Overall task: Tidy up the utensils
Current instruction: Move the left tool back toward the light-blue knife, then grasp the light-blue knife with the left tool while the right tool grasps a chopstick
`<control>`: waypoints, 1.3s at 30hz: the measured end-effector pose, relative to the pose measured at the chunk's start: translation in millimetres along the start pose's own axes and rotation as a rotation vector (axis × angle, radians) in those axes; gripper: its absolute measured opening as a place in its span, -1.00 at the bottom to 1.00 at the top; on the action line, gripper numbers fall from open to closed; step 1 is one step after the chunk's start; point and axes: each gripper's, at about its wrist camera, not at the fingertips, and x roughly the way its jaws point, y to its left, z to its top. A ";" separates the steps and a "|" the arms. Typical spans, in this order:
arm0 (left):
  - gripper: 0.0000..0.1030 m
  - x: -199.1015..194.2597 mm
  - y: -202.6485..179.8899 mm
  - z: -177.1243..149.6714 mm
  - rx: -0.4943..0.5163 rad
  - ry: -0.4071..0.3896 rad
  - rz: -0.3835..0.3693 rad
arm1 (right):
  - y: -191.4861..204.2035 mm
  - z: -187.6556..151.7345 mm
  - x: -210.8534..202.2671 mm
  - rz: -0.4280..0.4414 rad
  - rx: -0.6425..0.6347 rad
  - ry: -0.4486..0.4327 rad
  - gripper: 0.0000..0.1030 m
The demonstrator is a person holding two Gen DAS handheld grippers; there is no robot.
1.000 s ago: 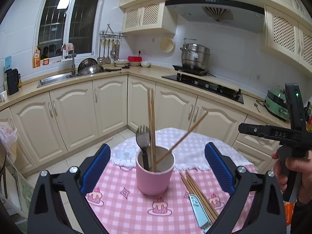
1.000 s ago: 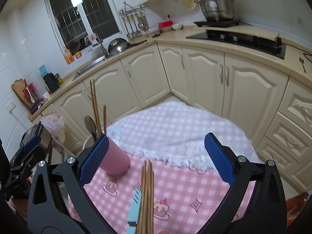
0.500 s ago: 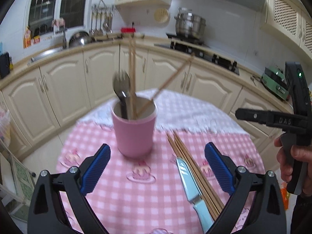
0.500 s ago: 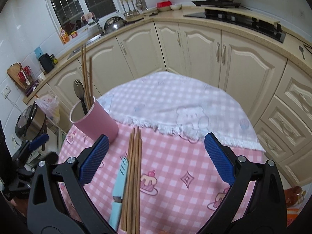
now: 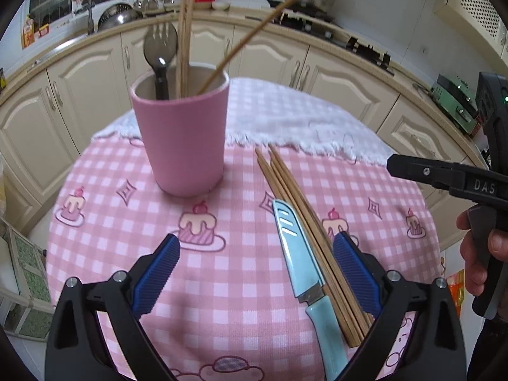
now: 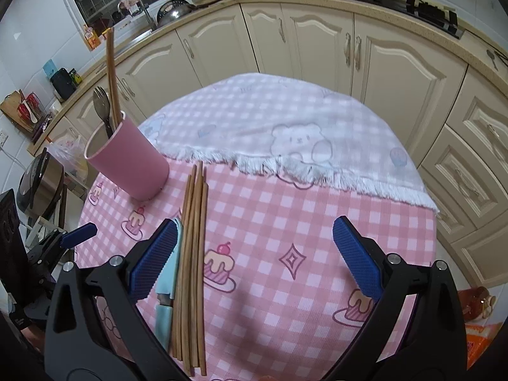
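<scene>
A pink cup (image 5: 182, 136) stands on the pink checked tablecloth (image 5: 222, 301) and holds a dark spork (image 5: 160, 50) and three wooden chopsticks (image 5: 184, 31). Several loose chopsticks (image 5: 304, 231) and a light blue knife (image 5: 301, 273) lie side by side to its right. My left gripper (image 5: 255, 273) is open and empty, low over the cloth in front of the cup. My right gripper (image 6: 254, 254) is open and empty over the cloth; the loose chopsticks (image 6: 192, 241) and knife (image 6: 168, 285) lie by its left finger (image 6: 152, 260), the cup (image 6: 127, 162) further left.
A white fringed cloth (image 6: 285, 133) covers the table's far half. Cream kitchen cabinets (image 6: 317, 41) curve around behind the round table. The right gripper's body and a hand (image 5: 482, 222) show at the left view's right edge. The left gripper (image 6: 76, 233) shows at the right view's left edge.
Both grippers have come down and closer to the table. The cup, knife and chopsticks look larger and nearer. Nothing on the table has moved.
</scene>
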 end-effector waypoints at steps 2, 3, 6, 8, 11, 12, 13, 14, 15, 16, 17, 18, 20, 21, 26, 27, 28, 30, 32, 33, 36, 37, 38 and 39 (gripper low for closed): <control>0.85 7.3 -1.8 -1.2 0.001 0.030 -0.006 | -1.4 -2.9 4.0 -0.004 0.000 0.013 0.87; 0.85 11.3 -3.0 -1.8 -0.001 0.046 -0.010 | -1.8 -3.4 5.5 -0.005 0.000 0.018 0.87; 0.84 21.6 -7.6 -2.6 -0.002 0.085 -0.020 | -4.3 -6.7 10.6 -0.005 0.002 0.036 0.87; 0.84 29.4 -10.5 -3.2 0.001 0.111 -0.018 | -5.7 -9.0 12.6 -0.007 0.005 0.042 0.87; 0.84 37.5 -14.5 -5.0 0.007 0.140 -0.017 | -10.3 -11.5 16.9 -0.010 0.015 0.059 0.87; 0.84 40.1 -16.0 -5.4 0.010 0.147 -0.014 | -10.9 -11.8 17.7 -0.011 0.016 0.061 0.87; 0.77 42.6 -17.7 -5.5 0.015 0.153 -0.011 | -11.7 -12.3 18.5 -0.012 0.016 0.064 0.87; 0.62 44.8 -19.0 -5.6 0.019 0.160 -0.010 | -12.4 -12.6 19.2 -0.012 0.016 0.067 0.87; 0.56 47.8 -19.9 -5.9 0.021 0.173 -0.013 | -12.6 -12.6 20.1 -0.013 0.016 0.069 0.87; 0.46 51.3 -20.5 -5.7 0.018 0.185 -0.016 | -13.1 -12.7 20.9 -0.012 0.017 0.072 0.87; 0.42 52.7 -21.8 -6.2 0.024 0.184 -0.007 | -13.0 -12.9 21.7 -0.012 0.018 0.073 0.87; 0.39 53.1 -24.6 -6.7 0.041 0.178 0.006 | -13.6 -13.1 22.7 -0.010 0.019 0.076 0.87; 0.28 52.7 -29.0 -8.9 0.072 0.169 0.017 | -13.5 -14.5 25.0 -0.009 0.021 0.083 0.87; 0.26 52.7 -30.3 -9.8 0.081 0.165 0.019 | -12.9 -14.8 25.9 -0.008 0.020 0.085 0.87; 0.08 50.3 -27.1 -13.8 0.103 0.146 0.022 | -7.8 -17.3 30.9 -0.005 -0.005 0.104 0.87; 0.02 50.4 -25.7 -14.0 0.104 0.145 0.025 | -5.8 -17.7 31.8 -0.008 -0.013 0.107 0.87; -0.09 50.0 -24.4 -14.3 0.107 0.142 0.035 | -3.0 -18.5 32.9 -0.014 -0.030 0.113 0.87; -0.13 48.5 -22.0 -13.2 0.099 0.143 0.027 | 2.9 -20.5 35.5 -0.026 -0.065 0.124 0.87; -0.17 48.1 -20.3 -12.2 0.089 0.145 0.022 | 7.5 -22.8 38.6 -0.036 -0.089 0.137 0.87; -0.21 48.6 -20.8 -11.2 0.088 0.145 0.022 | 10.8 -23.8 41.1 -0.047 -0.106 0.147 0.87; -0.34 50.2 -21.7 -9.5 0.082 0.139 0.010 | 16.1 -25.9 45.4 -0.061 -0.129 0.163 0.87; -0.37 51.4 -22.6 -8.3 0.085 0.134 -0.002 | 17.5 -26.4 46.6 -0.064 -0.133 0.168 0.87; -0.40 52.1 -22.5 -8.0 0.087 0.130 -0.010 | 19.0 -27.0 47.3 -0.067 -0.138 0.171 0.87; -0.41 52.5 -22.5 -7.1 0.087 0.129 -0.022 | 19.5 -27.0 47.5 -0.069 -0.141 0.172 0.87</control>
